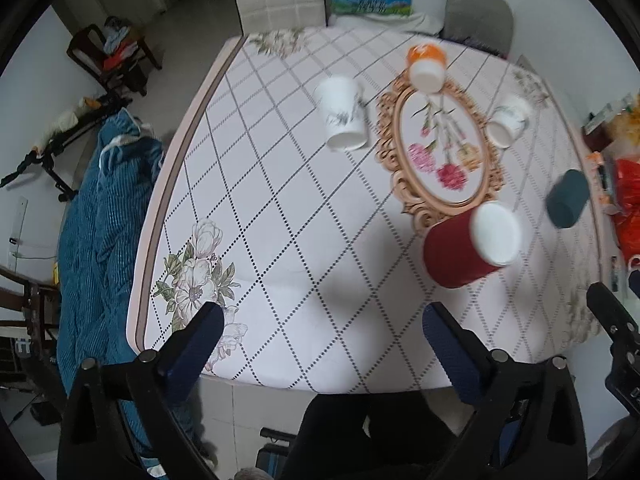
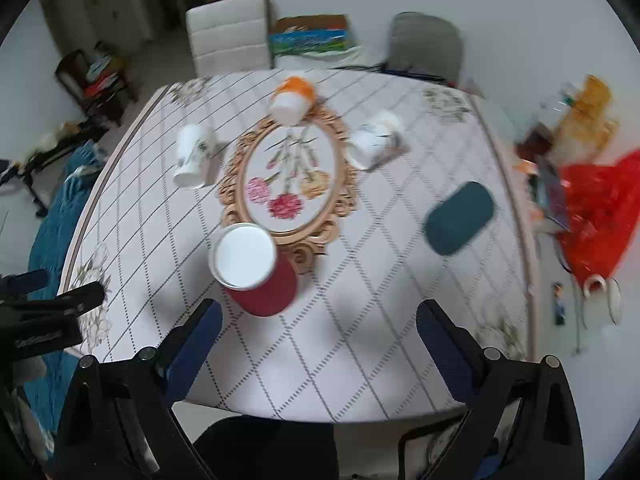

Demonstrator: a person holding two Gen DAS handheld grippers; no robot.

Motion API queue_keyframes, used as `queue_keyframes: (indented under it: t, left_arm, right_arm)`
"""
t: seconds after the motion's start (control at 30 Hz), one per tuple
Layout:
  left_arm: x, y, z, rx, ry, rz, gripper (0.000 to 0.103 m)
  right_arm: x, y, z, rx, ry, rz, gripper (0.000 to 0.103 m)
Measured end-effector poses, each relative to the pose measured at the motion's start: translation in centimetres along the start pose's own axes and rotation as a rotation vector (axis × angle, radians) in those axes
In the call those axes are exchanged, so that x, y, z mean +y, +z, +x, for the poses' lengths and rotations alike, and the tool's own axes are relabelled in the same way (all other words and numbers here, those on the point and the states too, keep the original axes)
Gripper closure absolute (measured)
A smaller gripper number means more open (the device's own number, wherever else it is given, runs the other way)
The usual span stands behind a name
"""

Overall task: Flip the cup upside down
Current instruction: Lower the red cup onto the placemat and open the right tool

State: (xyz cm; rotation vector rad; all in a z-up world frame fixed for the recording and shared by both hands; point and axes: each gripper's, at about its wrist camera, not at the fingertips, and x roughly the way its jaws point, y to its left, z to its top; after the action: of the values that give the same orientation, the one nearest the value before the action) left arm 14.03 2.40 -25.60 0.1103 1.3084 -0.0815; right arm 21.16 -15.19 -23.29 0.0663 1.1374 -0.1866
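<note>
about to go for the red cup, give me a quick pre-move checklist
1. Left gripper open and empty: ok.
2. Right gripper open and empty: ok.
3. Red cup apart from the other cups, room around it: ok.
4. Red cup's white opening facing the cameras, so it is not yet upside down: ok to proceed.
5. Teal cup already flipped or only lying on its side: cannot tell, blurred.
6. Bare tablecloth in front of the red cup for setting it down: ok.
</note>
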Motion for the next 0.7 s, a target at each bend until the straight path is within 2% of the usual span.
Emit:
queue_keyframes:
  t: [0.13,0.4,0.7]
  left_arm:
    - [-0.7,-0.8,-2.5,-0.047,-0.014,0.000,0.001]
    - [-2.2,-3.1,-8.1,-0.149,0.001,-0.027,0.001]
    - [-3.9,-7.6,-15.7,-0.265,0.012,-0.044,0.001]
  right_arm:
    - [-1.2,-0.9,-2.8,-0.042,-0.029,0.015,0.003]
    - [-2.9,-2.3,-8.0,-0.113,0.001,0.007,0.003]
    - [-3.9,-5.4,-17.7,-0.229,0.024,-0.052,0.003]
